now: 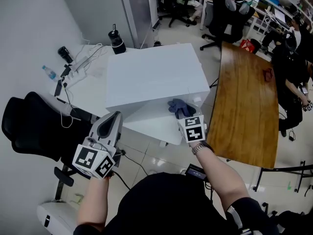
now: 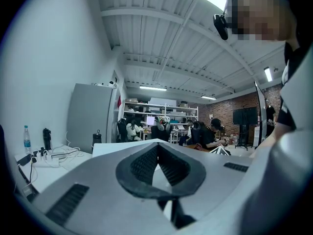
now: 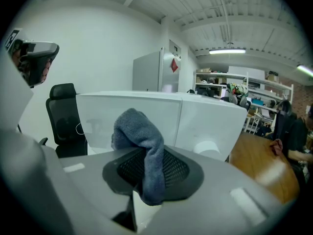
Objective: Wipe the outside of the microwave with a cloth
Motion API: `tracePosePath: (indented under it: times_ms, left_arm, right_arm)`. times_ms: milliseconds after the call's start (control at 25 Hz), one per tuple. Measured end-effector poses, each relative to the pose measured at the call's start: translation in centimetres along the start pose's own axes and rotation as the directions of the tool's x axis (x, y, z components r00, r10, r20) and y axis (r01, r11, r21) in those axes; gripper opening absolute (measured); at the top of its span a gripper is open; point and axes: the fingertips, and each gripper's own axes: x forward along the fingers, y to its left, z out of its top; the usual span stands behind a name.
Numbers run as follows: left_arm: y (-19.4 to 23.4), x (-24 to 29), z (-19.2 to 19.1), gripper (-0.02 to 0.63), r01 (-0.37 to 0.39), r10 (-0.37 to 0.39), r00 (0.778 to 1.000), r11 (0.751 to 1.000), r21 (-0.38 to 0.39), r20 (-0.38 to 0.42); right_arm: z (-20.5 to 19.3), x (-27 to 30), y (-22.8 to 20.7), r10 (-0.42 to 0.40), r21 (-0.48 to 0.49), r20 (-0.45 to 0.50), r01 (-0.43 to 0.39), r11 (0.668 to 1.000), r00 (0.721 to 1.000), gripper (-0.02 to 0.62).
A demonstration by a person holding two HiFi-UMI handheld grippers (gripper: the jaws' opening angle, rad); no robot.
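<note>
My right gripper (image 3: 149, 166) pinches the crumpled blue-grey cloth (image 3: 139, 131) wad-forward, ready to rub the white boxy microwave (image 3: 205, 121) just ahead. My left gripper (image 2: 157, 148), pressed together and empty, is spare.

The grey plastic left claw (image 1: 116, 117) (image 2: 157, 153), with a black-and-white marker cube (image 1: 93, 161) at its rear, is held level at the body's left side. Its jaws are pressed together with nothing between them. The bare left forearm (image 1: 92, 202) reaches forward behind it. The matching grey right claw (image 1: 186, 117) (image 3: 146, 168) tilts downward, its jaws clamped on a bunched grey-blue terry cloth (image 1: 178, 106) (image 3: 139, 131). The bare right forearm (image 1: 217, 173) stretches out with a straight wrist from a black short sleeve (image 1: 244, 212).
</note>
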Motion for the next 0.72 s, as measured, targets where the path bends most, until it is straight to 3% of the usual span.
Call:
tracePosePath:
  times_ms: [720]
  left_arm:
    - [-6.1, 2.4, 0.0, 0.005, 0.004, -0.004, 1.0, 1.0, 0.016, -0.013]
  right_arm:
    - [-1.6, -3.5, -6.6, -0.031, 0.02, 0.015, 0.031, 0.999, 0.999, 0.081]
